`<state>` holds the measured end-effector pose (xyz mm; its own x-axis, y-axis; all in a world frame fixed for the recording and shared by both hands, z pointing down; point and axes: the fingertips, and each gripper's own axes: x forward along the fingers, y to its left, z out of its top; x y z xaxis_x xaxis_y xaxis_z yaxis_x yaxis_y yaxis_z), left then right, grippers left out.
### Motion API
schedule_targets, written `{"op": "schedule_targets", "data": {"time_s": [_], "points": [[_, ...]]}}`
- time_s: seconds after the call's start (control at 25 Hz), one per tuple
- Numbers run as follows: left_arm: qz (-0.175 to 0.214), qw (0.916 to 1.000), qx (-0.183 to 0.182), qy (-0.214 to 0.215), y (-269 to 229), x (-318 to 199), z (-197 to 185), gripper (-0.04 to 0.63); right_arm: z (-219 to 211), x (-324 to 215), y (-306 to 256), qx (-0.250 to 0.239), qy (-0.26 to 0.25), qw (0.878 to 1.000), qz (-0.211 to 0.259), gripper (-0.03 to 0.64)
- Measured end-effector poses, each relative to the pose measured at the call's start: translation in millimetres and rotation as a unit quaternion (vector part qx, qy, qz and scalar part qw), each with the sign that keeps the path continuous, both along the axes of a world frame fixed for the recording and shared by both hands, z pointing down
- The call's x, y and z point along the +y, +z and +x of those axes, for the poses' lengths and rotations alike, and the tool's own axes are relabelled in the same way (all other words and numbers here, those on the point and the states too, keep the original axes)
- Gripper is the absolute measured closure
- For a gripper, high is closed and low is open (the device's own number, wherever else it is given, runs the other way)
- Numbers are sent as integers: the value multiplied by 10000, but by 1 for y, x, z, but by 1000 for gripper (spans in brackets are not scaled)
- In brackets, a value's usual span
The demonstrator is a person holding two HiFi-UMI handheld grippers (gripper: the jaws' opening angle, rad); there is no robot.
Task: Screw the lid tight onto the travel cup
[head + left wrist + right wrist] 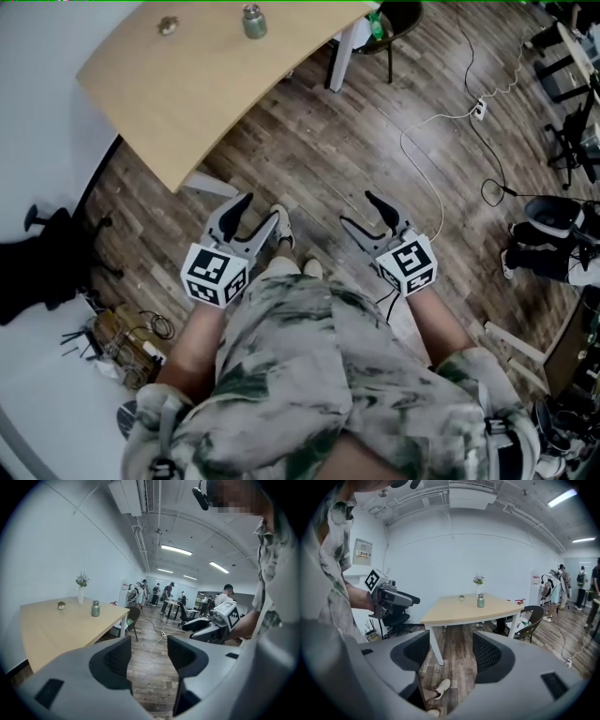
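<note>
Upper left of frame: light wooden table, travel cup upright near its far edge, small plant pot well apart to its left. Lower centre: left gripper and right gripper over the plank floor, jaws apart, nothing between them.

I saw a pale tan worktop with a muted green travel cup on it, above a floor of dark brown wood-grain planks. The left gripper and right gripper were light grey, with black-padded fingers and cubes patterned in black-and-white squares. The person's shirt was white with green blotches.
</note>
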<state>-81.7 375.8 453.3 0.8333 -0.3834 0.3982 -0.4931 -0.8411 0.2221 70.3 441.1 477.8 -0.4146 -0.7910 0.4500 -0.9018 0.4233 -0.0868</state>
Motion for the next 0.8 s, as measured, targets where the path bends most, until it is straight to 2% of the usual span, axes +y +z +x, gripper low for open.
{"op": "schedule_targets", "data": {"time_s": [0.32, 0.8], "points": [[4, 10000, 35, 55, -1, -79, 13, 351, 9, -80, 3, 74, -3, 9999, -114, 314], [-41, 9996, 90, 252, 4, -185, -4, 351, -14, -210, -6, 186, -50, 9997, -144, 314]]}}
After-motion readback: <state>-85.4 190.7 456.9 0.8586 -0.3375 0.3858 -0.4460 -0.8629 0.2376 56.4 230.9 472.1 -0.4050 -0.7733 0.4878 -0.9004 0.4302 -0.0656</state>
